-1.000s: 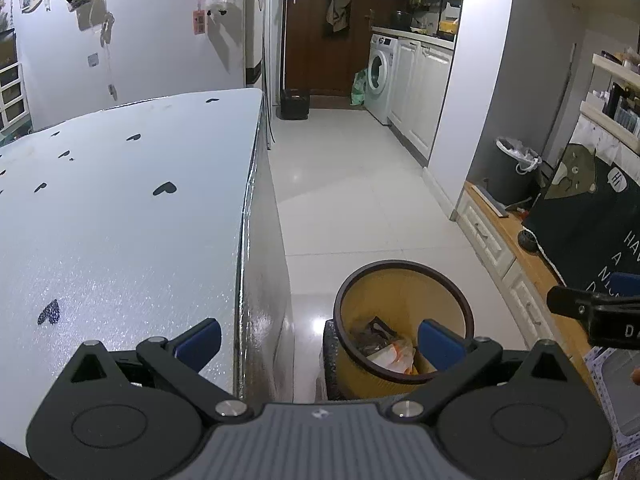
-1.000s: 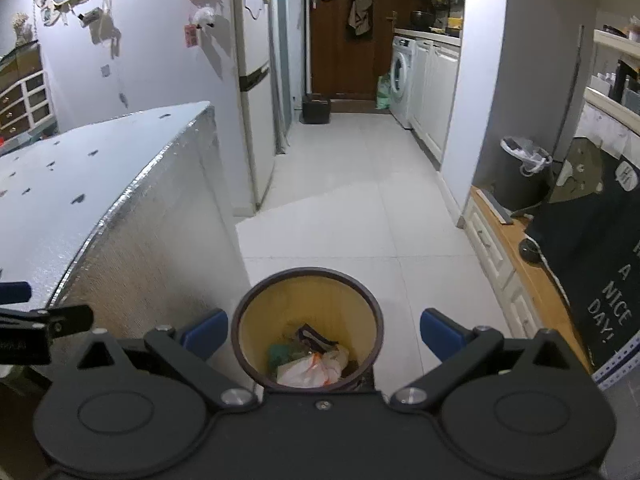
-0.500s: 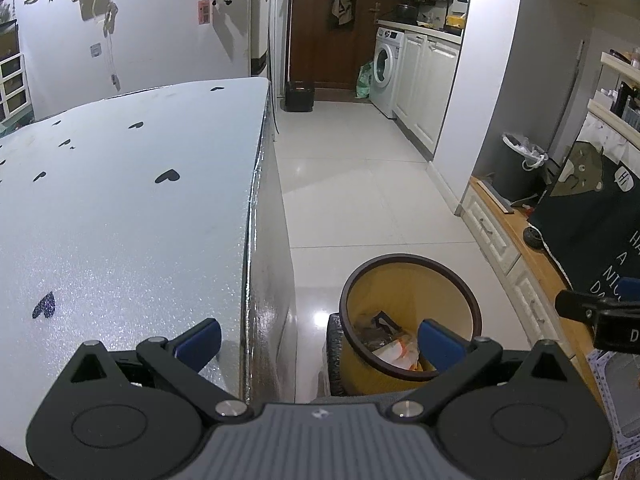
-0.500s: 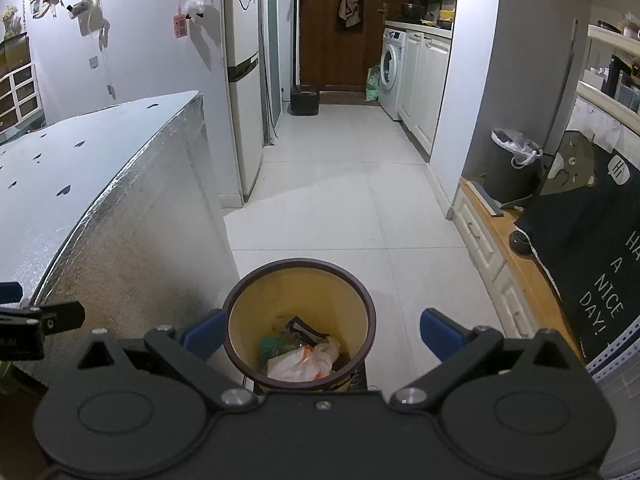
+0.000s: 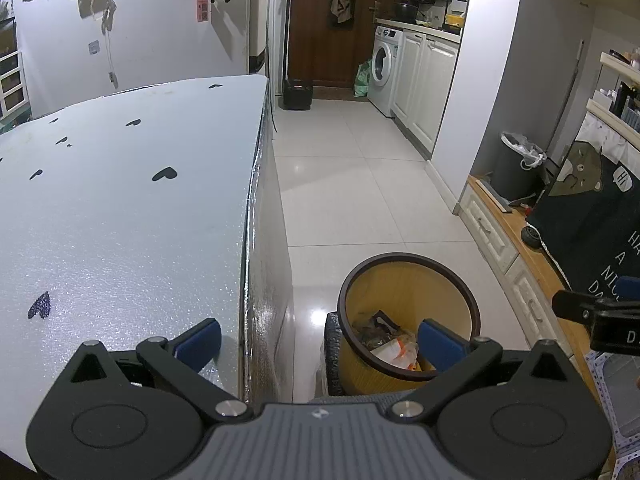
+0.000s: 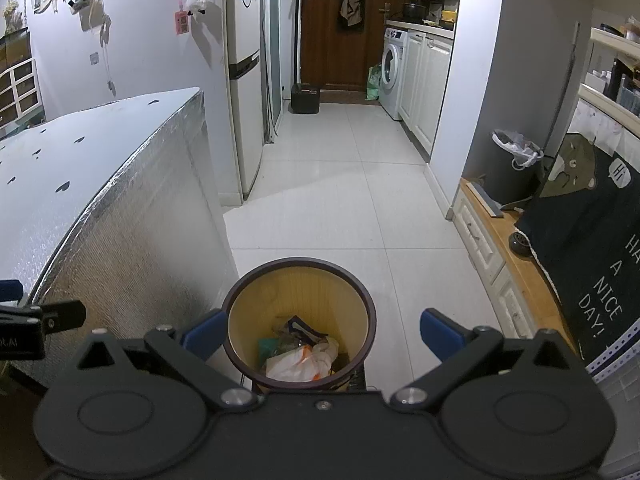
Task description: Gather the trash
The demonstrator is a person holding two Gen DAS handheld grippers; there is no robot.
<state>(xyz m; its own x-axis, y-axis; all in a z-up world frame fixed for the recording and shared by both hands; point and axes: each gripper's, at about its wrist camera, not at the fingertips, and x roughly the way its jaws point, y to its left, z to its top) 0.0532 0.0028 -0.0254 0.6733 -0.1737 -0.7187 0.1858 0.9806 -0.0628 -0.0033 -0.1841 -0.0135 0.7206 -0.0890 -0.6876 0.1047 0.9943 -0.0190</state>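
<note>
Trash (image 6: 302, 356) is seen deposited in the bin (image 6: 298, 280); both grippers (image 5: 318, 338) (image 6: 320, 328) are held wide apart, empty.

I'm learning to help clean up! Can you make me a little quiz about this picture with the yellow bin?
1. True or false: the left hand-held gripper is holding a piece of trash.
2. Where does the yellow bin stand? A) on the silver-covered table B) on the floor beside the table C) by the washing machine
3. Fill in: the right hand-held gripper hovers over the bin with its fingers ____.

Key
1. False; nothing is between its fingers.
2. B.
3. Open. Trash lies in the bin below.
</note>
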